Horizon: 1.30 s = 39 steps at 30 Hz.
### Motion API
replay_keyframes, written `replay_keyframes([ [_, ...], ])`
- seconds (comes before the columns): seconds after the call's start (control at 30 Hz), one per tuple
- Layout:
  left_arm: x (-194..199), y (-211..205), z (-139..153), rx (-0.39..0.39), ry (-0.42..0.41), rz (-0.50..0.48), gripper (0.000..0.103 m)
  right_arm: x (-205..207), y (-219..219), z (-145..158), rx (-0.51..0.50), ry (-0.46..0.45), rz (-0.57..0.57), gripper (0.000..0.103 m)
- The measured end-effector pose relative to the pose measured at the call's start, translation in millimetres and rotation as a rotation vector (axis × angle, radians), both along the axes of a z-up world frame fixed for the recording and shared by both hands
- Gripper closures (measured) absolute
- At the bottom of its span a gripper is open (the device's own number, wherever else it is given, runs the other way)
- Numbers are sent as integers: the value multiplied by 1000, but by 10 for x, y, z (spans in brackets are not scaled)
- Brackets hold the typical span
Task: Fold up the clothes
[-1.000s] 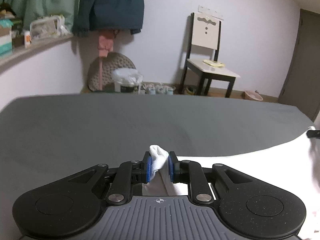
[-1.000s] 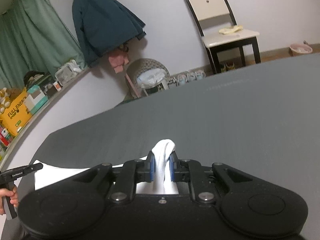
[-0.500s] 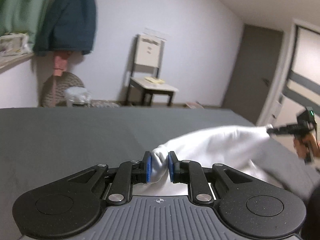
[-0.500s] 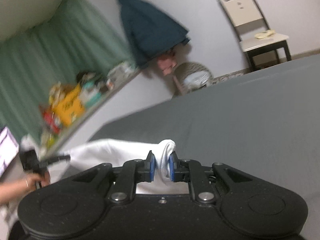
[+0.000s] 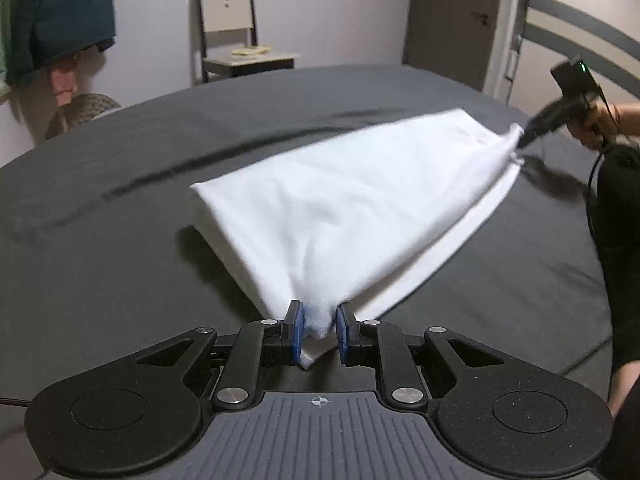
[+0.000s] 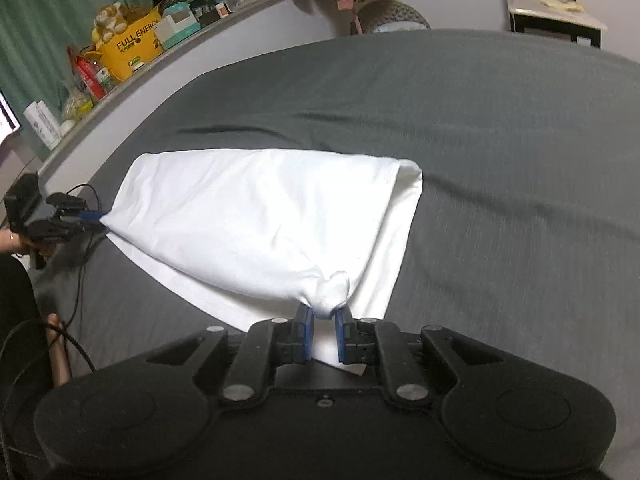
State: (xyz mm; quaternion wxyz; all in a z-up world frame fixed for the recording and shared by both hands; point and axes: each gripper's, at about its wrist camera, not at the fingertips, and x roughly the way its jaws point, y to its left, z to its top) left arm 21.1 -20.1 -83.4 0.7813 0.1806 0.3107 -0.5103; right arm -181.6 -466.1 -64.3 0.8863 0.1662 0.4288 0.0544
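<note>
A white garment (image 5: 352,204) is stretched in the air above the dark grey bed, doubled over so that its far fold hangs down toward the sheet. My left gripper (image 5: 318,330) is shut on one bunched corner of it. My right gripper (image 6: 324,328) is shut on the other corner, where the white garment (image 6: 256,220) bulges between the blue pads. Each gripper shows in the other's view: the right gripper (image 5: 532,136) at the cloth's far right tip, the left gripper (image 6: 86,216) at its far left tip.
The grey bed sheet (image 5: 120,240) spreads on all sides. A chair (image 5: 236,40) and a hanging dark coat (image 5: 60,16) stand by the far wall. A cluttered ledge with a yellow box (image 6: 128,48) runs along the bed's left side. A hand (image 5: 600,124) holds the right gripper.
Both grippers have lifted and tilted downward, raising the garment off the bed and spreading it taut between them. Its hanging part now trails over the sheet.
</note>
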Motion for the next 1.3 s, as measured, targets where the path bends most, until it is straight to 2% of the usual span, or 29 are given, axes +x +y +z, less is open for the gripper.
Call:
replay_keyframes([
  [0.13, -30, 135, 190, -58, -51, 17, 87, -112, -57, 150, 25, -72, 13, 96],
  [0.17, -20, 182, 239, -78, -53, 23, 91, -154, -76, 192, 37, -90, 13, 96],
  [0.27, 25, 275, 335, -98, -46, 47, 91, -177, -35, 207, 2, -56, 58, 100],
  [0.33, 16, 257, 285, -56, -53, 42, 91, -153, 2, 104, -49, 24, 83, 101],
  [0.4, 11, 172, 217, 0, -50, 25, 91, -126, 3, -10, -73, 96, 70, 91],
  [0.47, -36, 44, 164, 60, -50, -18, 88, -140, -13, -42, -54, 106, 53, 76],
  [0.5, -90, -22, 152, 94, -78, -43, 88, -152, -5, -28, -52, 89, 44, 72],
  [0.57, -233, -133, 152, 158, -180, -96, 86, -174, 83, 56, -98, 54, 48, 71],
  [0.6, -310, -182, 161, 189, -242, -132, 86, -192, 180, 111, -175, 30, 64, 71],
  [0.77, -670, -405, 168, 366, -485, -344, 84, -202, 979, 195, -764, -10, 366, 67],
  [0.8, -726, -440, 162, 394, -521, -378, 80, -204, 1118, 167, -864, -12, 424, 66],
  [0.83, -780, -475, 153, 420, -556, -406, 56, -169, 1208, 145, -934, -3, 462, 66],
  [0.87, -829, -509, 140, 442, -591, -420, 25, -136, 1281, 114, -991, 12, 493, 66],
  [0.9, -867, -539, 132, 460, -619, -431, 16, -109, 1325, 92, -1024, 20, 511, 66],
  [0.93, -881, -563, 135, 472, -635, -435, 13, -82, 1367, 71, -1055, 28, 529, 66],
  [1.1, -950, -682, 151, 532, -713, -452, 14, 21, 1440, -84, -1126, 79, 588, 66],
  [1.17, -977, -729, 157, 556, -744, -458, 28, 50, 1439, -136, -1135, 90, 591, 66],
  [1.23, -1008, -775, 159, 586, -774, -471, 51, 65, 1461, -187, -1137, 93, 601, 66],
  [1.27, -1031, -789, 143, 615, -787, -494, 55, 64, 1475, -198, -1144, 89, 604, 66],
  [1.3, -1054, -796, 116, 635, -802, -519, 55, 72, 1487, -214, -1154, 85, 606, 66],
])
